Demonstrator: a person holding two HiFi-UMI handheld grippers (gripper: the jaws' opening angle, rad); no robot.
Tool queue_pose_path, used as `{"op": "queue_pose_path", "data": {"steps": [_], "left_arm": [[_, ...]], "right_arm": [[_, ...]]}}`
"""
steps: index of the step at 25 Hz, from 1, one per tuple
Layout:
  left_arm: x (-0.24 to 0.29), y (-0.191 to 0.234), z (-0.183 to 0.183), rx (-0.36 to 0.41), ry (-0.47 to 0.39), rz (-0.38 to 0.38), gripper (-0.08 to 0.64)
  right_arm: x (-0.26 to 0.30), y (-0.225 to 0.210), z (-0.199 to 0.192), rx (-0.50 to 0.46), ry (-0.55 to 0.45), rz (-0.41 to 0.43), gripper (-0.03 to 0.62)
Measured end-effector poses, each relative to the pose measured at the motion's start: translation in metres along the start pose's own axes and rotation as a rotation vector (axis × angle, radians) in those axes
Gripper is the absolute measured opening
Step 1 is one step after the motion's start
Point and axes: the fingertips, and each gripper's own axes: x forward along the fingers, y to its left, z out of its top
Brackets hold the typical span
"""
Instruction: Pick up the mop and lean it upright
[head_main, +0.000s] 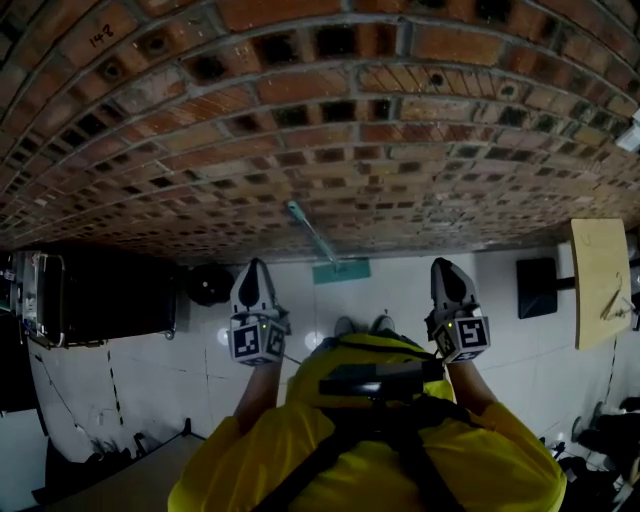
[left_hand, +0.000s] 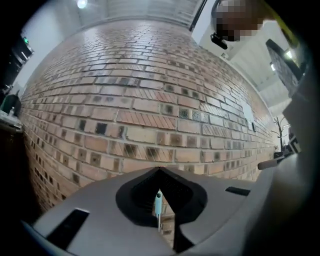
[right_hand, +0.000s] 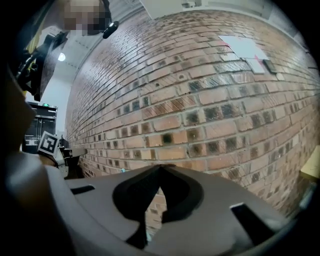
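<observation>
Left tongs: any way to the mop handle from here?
Probably yes, after opening and a step forward: the left tongs are shut, the mop leans on the brick wall ahead, and nothing stands between.

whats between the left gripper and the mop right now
Only bare white floor tile. In the head view nothing stands between the left gripper and the mop at the foot of the brick wall.

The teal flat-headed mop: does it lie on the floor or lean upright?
Leaning upright: the teal flat-headed mop has its head on the white tiled floor, its handle rising against the red brick wall.
</observation>
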Motion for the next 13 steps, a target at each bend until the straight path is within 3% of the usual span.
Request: {"op": "queue_pose_path", "data": {"steps": [6,13], "left_arm": [[-0.027,-0.001,0.023,-0.03,-0.007,0.011,0.0],[-0.029,-0.025,0.006,-0.04,0.039,0.014,0.0]], "right_arm": [[-0.007,-0.009,0.026,-0.026,-0.054,-0.002,0.006],[-0.004,-0.008,0.022,-0.021,-0.06,0.035,0.006]]}}
